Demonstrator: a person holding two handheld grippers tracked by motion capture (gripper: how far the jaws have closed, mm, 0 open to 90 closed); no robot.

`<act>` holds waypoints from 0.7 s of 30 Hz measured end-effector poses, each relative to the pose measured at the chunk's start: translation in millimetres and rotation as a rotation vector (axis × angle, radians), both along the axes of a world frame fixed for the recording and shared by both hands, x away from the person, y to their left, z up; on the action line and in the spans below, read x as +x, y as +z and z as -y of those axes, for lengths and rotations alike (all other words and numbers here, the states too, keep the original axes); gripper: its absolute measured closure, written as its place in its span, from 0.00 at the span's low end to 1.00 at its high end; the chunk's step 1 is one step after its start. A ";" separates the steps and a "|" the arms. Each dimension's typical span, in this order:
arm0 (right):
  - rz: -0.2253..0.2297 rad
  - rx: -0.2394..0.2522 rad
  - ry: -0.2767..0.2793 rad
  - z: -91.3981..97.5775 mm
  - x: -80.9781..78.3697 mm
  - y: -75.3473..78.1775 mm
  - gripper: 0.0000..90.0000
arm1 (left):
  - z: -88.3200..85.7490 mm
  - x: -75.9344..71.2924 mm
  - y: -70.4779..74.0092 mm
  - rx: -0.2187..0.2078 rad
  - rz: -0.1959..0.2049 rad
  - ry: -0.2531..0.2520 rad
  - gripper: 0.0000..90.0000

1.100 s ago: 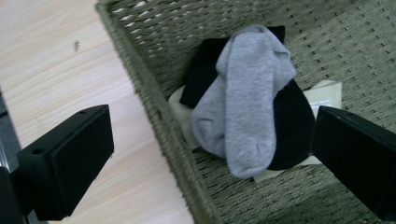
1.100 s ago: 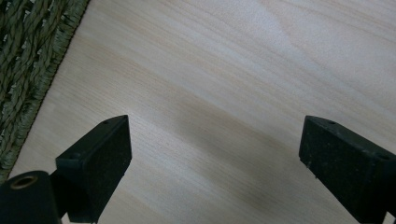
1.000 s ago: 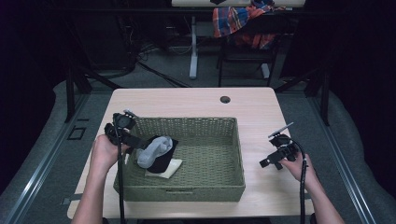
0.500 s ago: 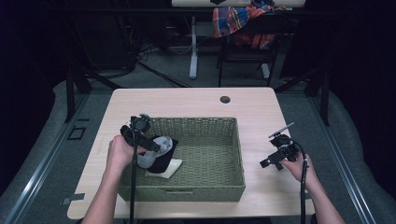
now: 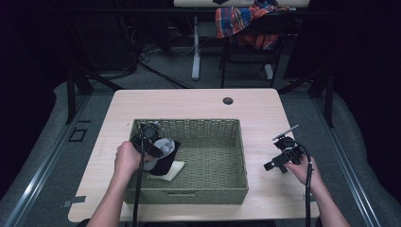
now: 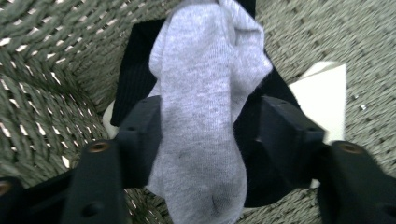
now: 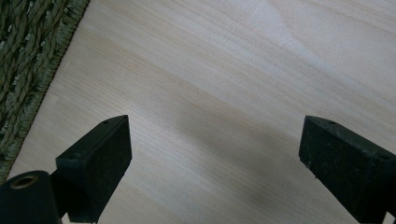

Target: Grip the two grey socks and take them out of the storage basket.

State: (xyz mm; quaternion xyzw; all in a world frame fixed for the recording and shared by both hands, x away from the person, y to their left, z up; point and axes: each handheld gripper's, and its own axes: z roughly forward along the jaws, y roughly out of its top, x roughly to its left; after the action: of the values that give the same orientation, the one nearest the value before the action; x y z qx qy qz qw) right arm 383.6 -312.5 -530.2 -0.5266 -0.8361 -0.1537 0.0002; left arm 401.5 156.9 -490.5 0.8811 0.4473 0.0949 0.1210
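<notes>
A grey sock (image 6: pixel 201 107) lies on a black sock (image 6: pixel 133 70) at the left end of a woven green basket (image 5: pixel 189 194). My left gripper (image 6: pixel 210 121) reaches down into the basket, and its jaws have just been closing with the grey sock between them. The left pad touches the sock; the right pad (image 6: pixel 285 135) stands slightly off it. From above, that gripper (image 5: pixel 156 146) sits over the grey sock (image 5: pixel 164 144) and black sock (image 5: pixel 163 166). My right gripper (image 5: pixel 276 163) hovers open over bare table right of the basket, its jaws (image 7: pixel 215 154) wide with nothing between.
A white flat piece (image 5: pixel 177 169) lies under the socks on the basket floor (image 6: pixel 336 37). The wooden table (image 5: pixel 189 101) has a dark round hole (image 5: pixel 228 100) at the back. Beyond it stand desk legs and a chair with a plaid cloth (image 5: pixel 241 19).
My left hand moved from the basket's left rim rightward and down into the basket, onto the grey sock. The right hand and gripper stayed where they were.
</notes>
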 end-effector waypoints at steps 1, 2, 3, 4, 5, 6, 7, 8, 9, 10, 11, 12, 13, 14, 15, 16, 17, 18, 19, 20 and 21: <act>0.000 0.001 0.001 0.1 -0.1 0.2 0.10 | 0.7 -0.3 -1.4 0.010 0.008 0.002 0.51; 0.001 0.001 0.002 0.1 -0.3 0.5 0.10 | 1.1 -1.1 -3.0 0.010 0.018 0.008 0.58; 0.004 0.001 -0.002 0.1 -0.7 0.5 0.10 | 1.4 -1.1 -4.0 0.013 0.015 0.007 0.66; 0.024 0.024 -0.025 -1.6 -1.8 -1.8 0.10 | 2.4 -1.4 -5.3 0.025 0.021 0.011 0.68; 0.001 0.009 0.004 -0.7 -0.8 0.9 0.10 | 2.7 -1.5 -5.8 0.026 0.023 0.011 0.75; 0.001 0.010 0.005 -0.7 -0.8 1.0 0.10 | 2.7 -1.5 -6.4 0.025 0.021 0.006 0.78; 0.002 0.010 0.003 -0.6 -0.7 0.8 0.10 | 2.4 -1.5 -6.2 0.029 0.023 0.005 0.81; 0.004 0.004 0.003 -0.6 -0.6 0.5 0.10 | 1.5 -1.6 -5.7 0.024 0.025 0.003 0.86; 0.002 0.005 0.003 -0.5 -0.5 0.2 0.10 | 0.7 -1.6 -5.3 0.020 0.026 -0.001 0.89; -0.002 0.003 0.002 -0.5 -0.5 0.5 0.10 | 0.3 -1.8 -5.1 0.016 0.033 0.000 0.91; -0.002 0.002 0.003 -0.4 -0.5 0.5 0.10 | -0.9 -1.5 -4.3 0.004 0.033 -0.002 0.92; -0.001 -0.002 0.004 -0.2 -0.7 0.6 0.10 | -1.6 -1.2 -3.3 0.001 0.032 -0.003 0.92; 0.014 0.014 -0.018 -0.8 -1.9 -1.0 0.10 | -2.0 -1.3 -2.5 -0.007 0.039 0.001 0.93; -0.003 -0.001 -0.002 0.5 -1.2 0.5 0.10 | -2.7 -1.4 -0.9 -0.011 0.043 0.000 0.93; -0.003 0.000 -0.004 1.0 -1.6 0.3 0.10 | -3.5 -1.6 0.4 -0.018 0.048 0.000 0.93; 0.005 0.010 -0.015 1.2 -2.3 -0.6 0.10 | -4.1 -1.9 1.3 -0.024 0.051 0.002 0.93; -0.005 -0.004 -0.002 2.5 -1.9 0.5 0.10 | -5.4 -2.0 2.8 -0.028 0.048 0.000 0.93; -0.005 -0.005 -0.006 2.7 -2.4 0.6 0.10 | -7.2 -2.4 4.5 -0.041 0.056 0.001 0.93; 0.010 0.008 -0.027 2.4 -3.8 -1.0 0.10 | -8.7 -2.5 5.9 -0.052 0.056 0.005 0.93; -0.005 -0.002 -0.014 3.6 -3.3 0.1 0.10 | -10.0 -2.4 6.4 -0.063 0.058 0.008 0.93; -0.009 0.012 -0.015 4.1 -3.6 0.3 0.10 | -11.4 -2.4 7.2 -0.069 0.056 0.010 0.93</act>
State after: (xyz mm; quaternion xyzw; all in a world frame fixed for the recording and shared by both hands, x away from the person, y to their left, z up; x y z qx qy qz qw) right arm 380.0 -316.6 -529.9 -0.5334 -0.8313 -0.1562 0.0062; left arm 399.1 168.3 -483.3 0.8711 0.4513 0.1046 0.1631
